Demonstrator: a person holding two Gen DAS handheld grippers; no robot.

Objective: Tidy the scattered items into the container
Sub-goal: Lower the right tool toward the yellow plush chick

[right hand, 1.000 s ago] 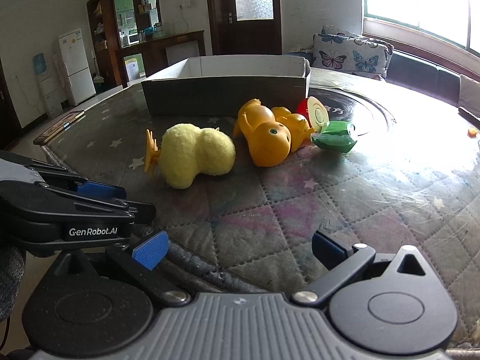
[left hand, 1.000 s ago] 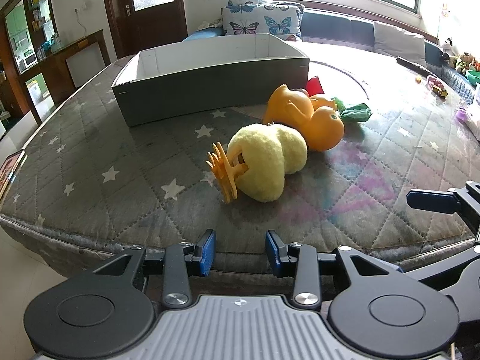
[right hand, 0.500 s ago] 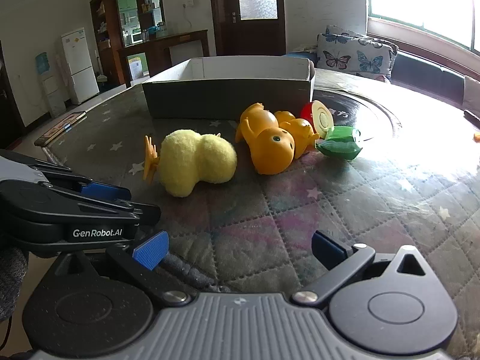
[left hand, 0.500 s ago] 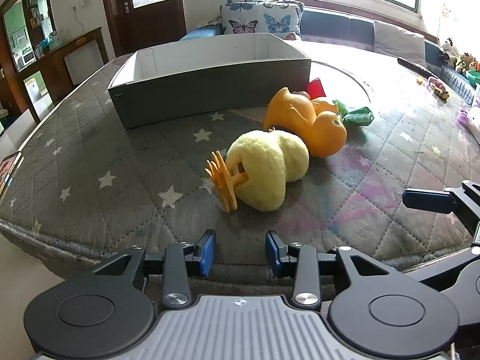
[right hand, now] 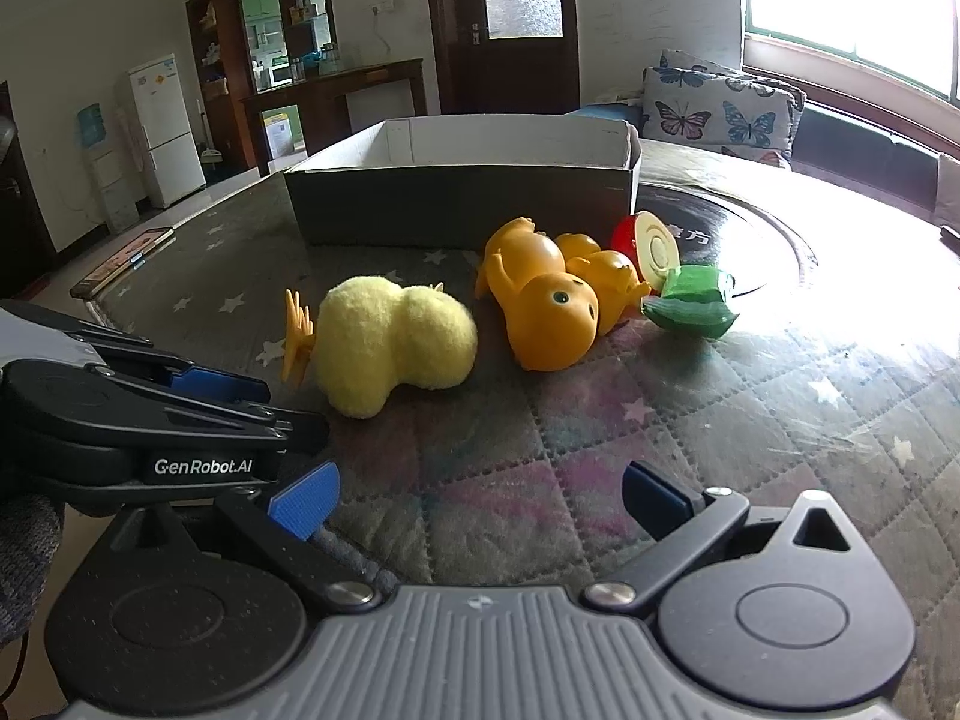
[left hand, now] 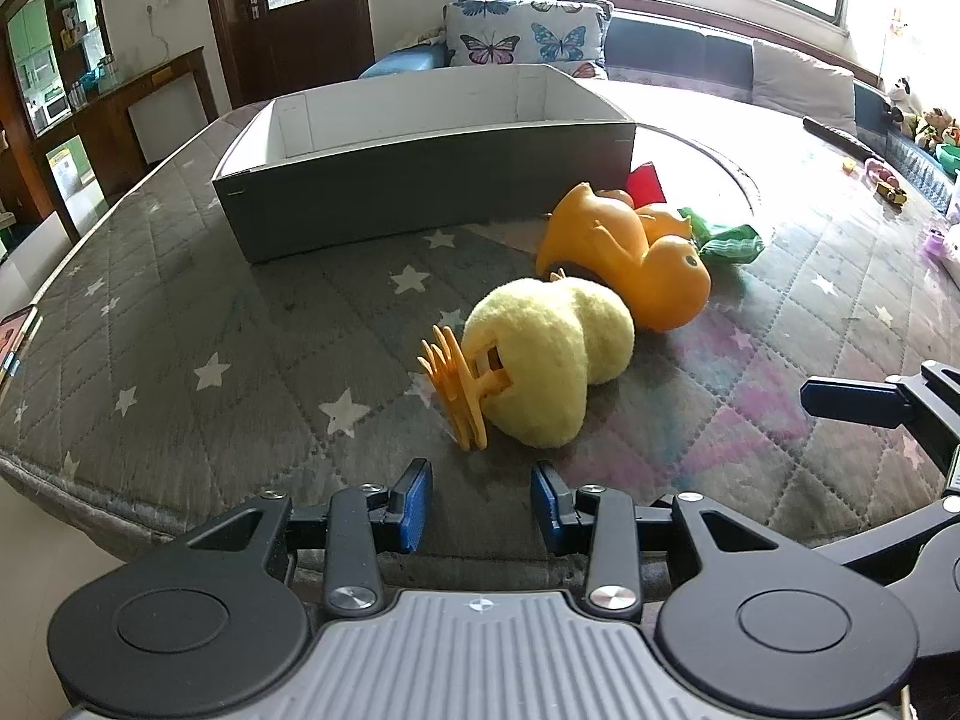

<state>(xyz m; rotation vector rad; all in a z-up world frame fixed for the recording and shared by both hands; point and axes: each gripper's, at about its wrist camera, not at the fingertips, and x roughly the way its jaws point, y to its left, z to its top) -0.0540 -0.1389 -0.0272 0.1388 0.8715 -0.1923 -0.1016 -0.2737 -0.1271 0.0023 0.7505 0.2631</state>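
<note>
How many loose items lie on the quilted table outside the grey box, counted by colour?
Yellow: 1, the plush duck
Orange: 2, the large rubber duck and the small rubber duck behind it
Red and cream: 1, the round toy
Green: 1, the green toy
Total: 5, all outside the grey box
</note>
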